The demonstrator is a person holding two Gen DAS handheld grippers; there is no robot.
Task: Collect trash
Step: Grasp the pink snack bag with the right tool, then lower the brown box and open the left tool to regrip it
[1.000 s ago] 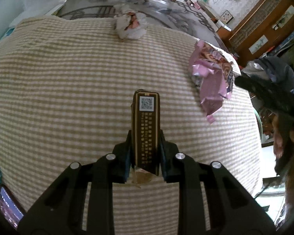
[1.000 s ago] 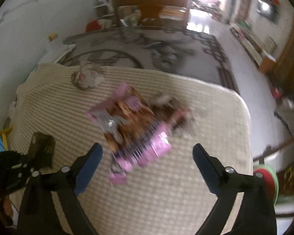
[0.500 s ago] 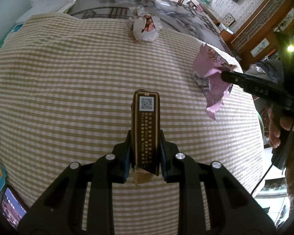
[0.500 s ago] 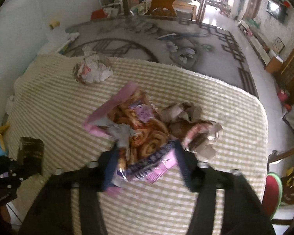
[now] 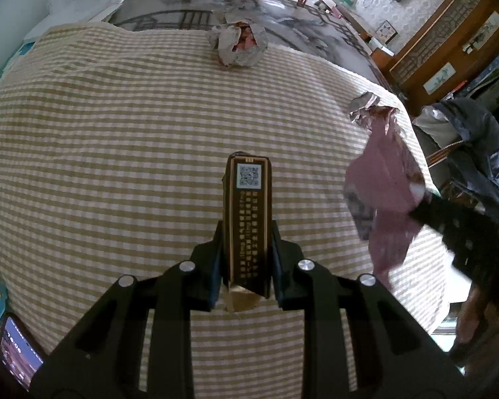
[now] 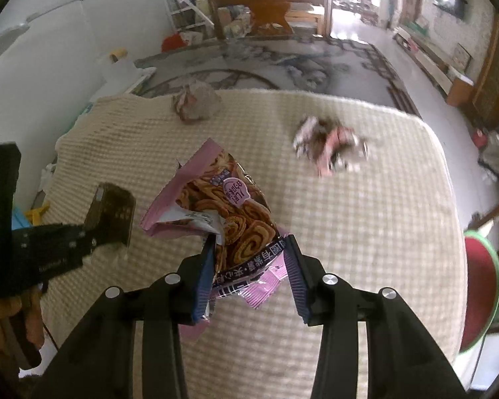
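Observation:
My left gripper (image 5: 248, 232) is shut on a slim brown box (image 5: 248, 206) with a QR code, held upright above the chequered cloth (image 5: 116, 133). In the right wrist view the jaws of my right gripper (image 6: 249, 249) are closing, and their pads press the lower end of a pink snack wrapper (image 6: 223, 206) that hangs clear of the cloth. The same pink wrapper (image 5: 386, 193) shows at the right of the left wrist view. A crumpled paper ball (image 5: 238, 45) lies at the far edge. A small crumpled wrapper (image 6: 329, 146) lies far right.
A phone (image 5: 16, 355) lies at the cloth's near left corner. A dark jacket (image 5: 475, 139) hangs beyond the right edge. A red and green round thing (image 6: 479, 286) sits off the right side. Patterned floor lies beyond the far edge.
My right gripper went from wide open to closed on the pink wrapper and lifted it, leaving the small crumpled wrapper behind on the cloth. The left gripper kept still with its box.

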